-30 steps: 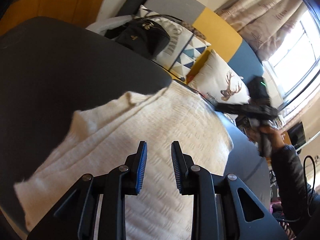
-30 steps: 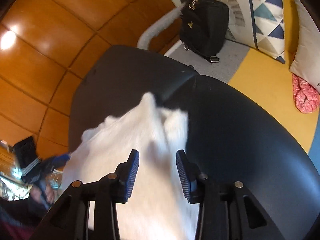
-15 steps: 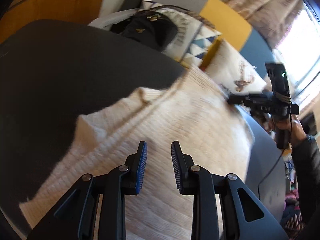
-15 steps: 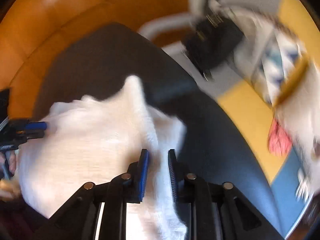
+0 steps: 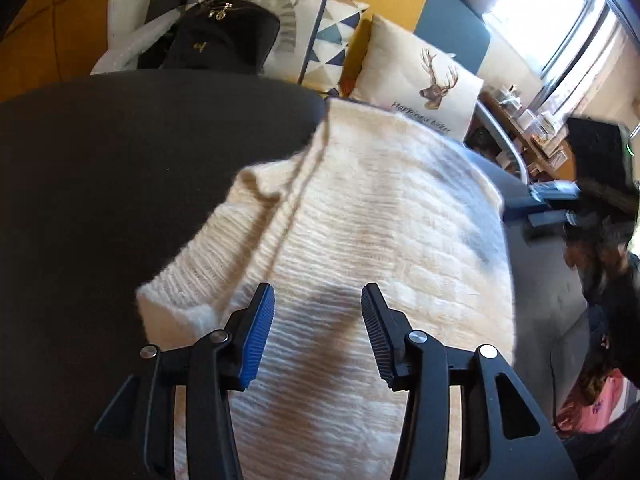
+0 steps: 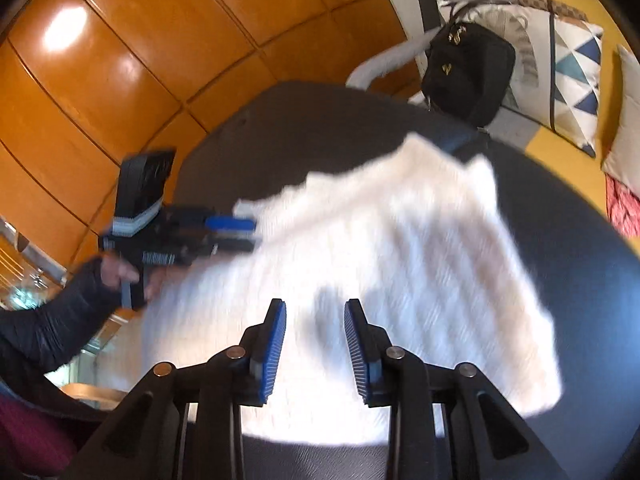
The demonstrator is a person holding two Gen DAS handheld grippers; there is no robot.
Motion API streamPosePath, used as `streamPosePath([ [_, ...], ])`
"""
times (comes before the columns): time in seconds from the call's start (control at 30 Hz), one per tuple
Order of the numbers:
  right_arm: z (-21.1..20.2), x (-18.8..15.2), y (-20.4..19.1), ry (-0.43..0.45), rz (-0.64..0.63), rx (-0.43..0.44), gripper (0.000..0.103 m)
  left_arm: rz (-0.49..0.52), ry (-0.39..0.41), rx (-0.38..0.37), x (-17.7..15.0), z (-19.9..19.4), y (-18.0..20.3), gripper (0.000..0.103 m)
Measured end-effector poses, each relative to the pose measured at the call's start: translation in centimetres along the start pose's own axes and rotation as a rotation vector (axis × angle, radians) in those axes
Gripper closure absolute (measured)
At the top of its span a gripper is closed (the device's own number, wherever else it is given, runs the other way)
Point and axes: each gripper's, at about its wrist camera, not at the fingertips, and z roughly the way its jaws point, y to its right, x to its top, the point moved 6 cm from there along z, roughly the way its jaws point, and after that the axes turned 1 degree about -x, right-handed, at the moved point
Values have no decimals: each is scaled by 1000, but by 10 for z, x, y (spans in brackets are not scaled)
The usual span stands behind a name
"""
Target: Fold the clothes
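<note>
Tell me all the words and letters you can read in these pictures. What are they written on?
"Happiness" and a second word too blurred to read: on the deer pillow, below the deer's head.
Big grey letters on the triangle pillow: half hidden behind the black bag, unreadable.
Small gold mark on the black bag: too small to read.
No writing shows on the white sweater.
</note>
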Motion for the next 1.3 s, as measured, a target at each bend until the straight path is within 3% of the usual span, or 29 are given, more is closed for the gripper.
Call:
streamPosePath([
  [0.2,14,-36,3,-17,85,-3,73,-66,-44,-54,-1,-1,-15,55],
  [0.37,29,-43,7,-11,141,-3,73,5,-76,-47,-21,-4,-4,55],
  [0.4,31,-45,8,-13,149,-13,73,29,-77,-40,-24,-3,0,63],
  [0.43,34,-46,9,-14,157,-23,73,55,-78,-27,-26,-2,4,89],
  [0.47,35,-48,9,-12,163,-37,73,68,-79,-17,-28,-1,6,98],
  [0.53,38,-45,10,1,172,-65,73,58,-44,3,-26,-6,4,99],
  [0.63,37,-32,7,40,138,-157,73,23,77,39,-20,-33,5,99],
  [0.73,19,-10,5,120,96,-217,73,35,186,144,-15,-56,6,99],
  [0.83,20,14,23,137,123,-292,73,-3,127,207,-18,-33,-9,99],
  [0.93,38,22,54,69,189,-348,73,-42,67,229,-25,-5,-20,98],
  [1.07,34,26,71,60,232,-336,73,-79,95,233,-20,-21,-21,93],
  [1.2,23,62,62,137,165,-317,73,-52,175,264,-25,-52,-3,89],
  [1.3,41,94,63,118,106,-326,73,-10,223,327,-28,-64,5,88],
])
